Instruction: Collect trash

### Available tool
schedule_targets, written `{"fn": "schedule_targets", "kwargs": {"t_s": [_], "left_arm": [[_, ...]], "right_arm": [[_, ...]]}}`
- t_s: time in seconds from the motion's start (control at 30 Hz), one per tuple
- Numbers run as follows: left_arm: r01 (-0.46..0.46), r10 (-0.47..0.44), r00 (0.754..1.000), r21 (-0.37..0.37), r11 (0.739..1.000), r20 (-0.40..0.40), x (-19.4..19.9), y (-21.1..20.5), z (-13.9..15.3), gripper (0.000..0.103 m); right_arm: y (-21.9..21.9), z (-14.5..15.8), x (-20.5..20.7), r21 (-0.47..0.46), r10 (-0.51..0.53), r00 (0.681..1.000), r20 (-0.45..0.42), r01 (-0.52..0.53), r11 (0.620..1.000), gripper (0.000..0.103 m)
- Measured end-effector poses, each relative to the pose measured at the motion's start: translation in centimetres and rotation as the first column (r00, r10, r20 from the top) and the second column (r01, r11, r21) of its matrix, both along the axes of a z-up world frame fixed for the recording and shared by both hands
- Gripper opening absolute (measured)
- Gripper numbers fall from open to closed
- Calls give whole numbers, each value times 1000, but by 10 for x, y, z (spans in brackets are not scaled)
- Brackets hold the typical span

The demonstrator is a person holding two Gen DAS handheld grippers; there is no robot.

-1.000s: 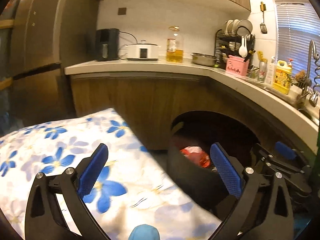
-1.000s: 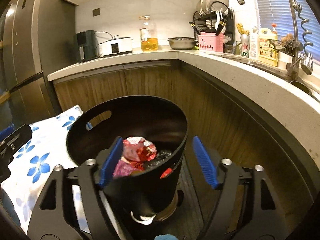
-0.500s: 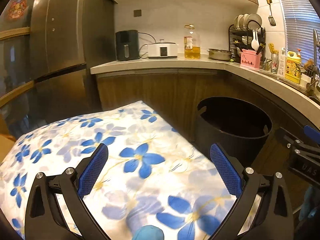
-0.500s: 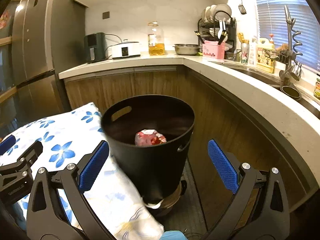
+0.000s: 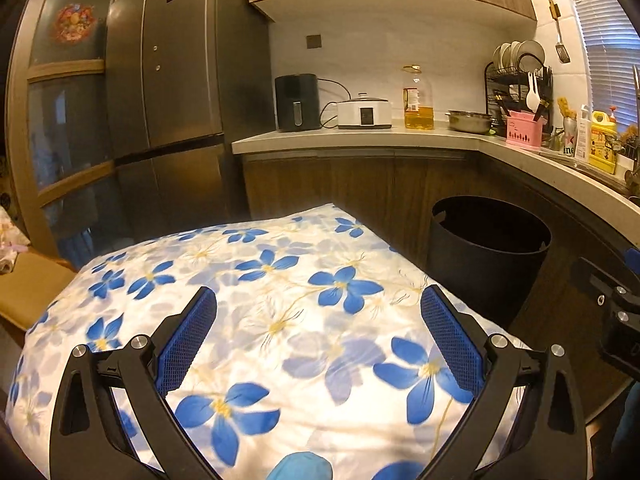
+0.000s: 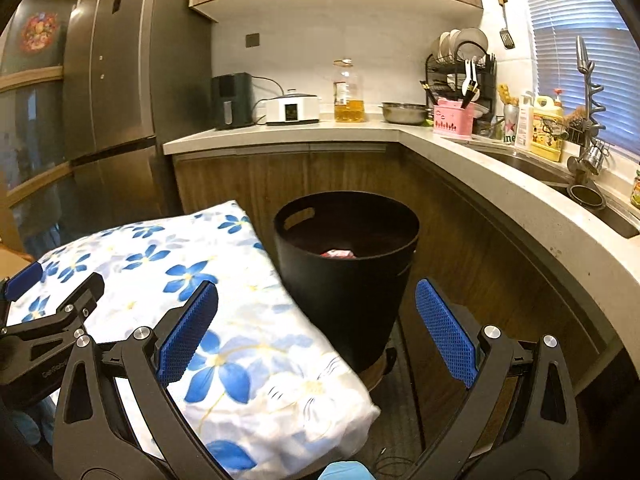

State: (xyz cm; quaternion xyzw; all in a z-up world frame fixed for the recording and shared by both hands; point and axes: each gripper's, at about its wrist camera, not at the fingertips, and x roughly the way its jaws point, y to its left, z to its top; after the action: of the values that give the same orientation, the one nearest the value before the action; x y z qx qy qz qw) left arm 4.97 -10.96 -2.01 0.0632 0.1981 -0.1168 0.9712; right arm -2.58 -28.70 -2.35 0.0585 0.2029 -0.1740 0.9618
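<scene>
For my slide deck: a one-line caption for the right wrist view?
Open right gripper faces black bin holding red trash, beside floral cushion.

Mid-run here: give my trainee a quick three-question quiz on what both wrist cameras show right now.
1. True or false: the left gripper holds a piece of trash.
2. What shows inside the black bin? A) red and white wrapper B) banana peel C) nothing
3. What lies directly left of the bin?

Key:
1. False; both the left and the right gripper are open and empty.
2. A, the wrapper.
3. The blue-flowered cushion.
</scene>
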Motion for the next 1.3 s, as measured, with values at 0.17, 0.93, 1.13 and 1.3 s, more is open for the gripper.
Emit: {"fn": "schedule_targets", "kwargs": {"t_s": [0.17, 0.93, 1.13, 1.3], "left_arm": [[-21, 21, 1000, 7, 1000, 1, -13, 11, 0, 97], [-72, 71, 997, 11, 997, 5, -34, 32, -3, 97], [-79, 79, 997, 5, 997, 4, -35, 36, -2, 97], [-84, 84, 996, 6, 996, 5, -37, 37, -2, 97]], "right_arm": [[13, 0, -12, -1, 35, 999, 3, -35, 999, 98], [37, -3, -27, 21, 112, 994, 10, -113, 993, 98], [40, -2, -28, 21, 122, 992, 15, -122, 992, 98], [44, -1, -29, 17, 128, 992, 20, -128, 992, 98]]}}
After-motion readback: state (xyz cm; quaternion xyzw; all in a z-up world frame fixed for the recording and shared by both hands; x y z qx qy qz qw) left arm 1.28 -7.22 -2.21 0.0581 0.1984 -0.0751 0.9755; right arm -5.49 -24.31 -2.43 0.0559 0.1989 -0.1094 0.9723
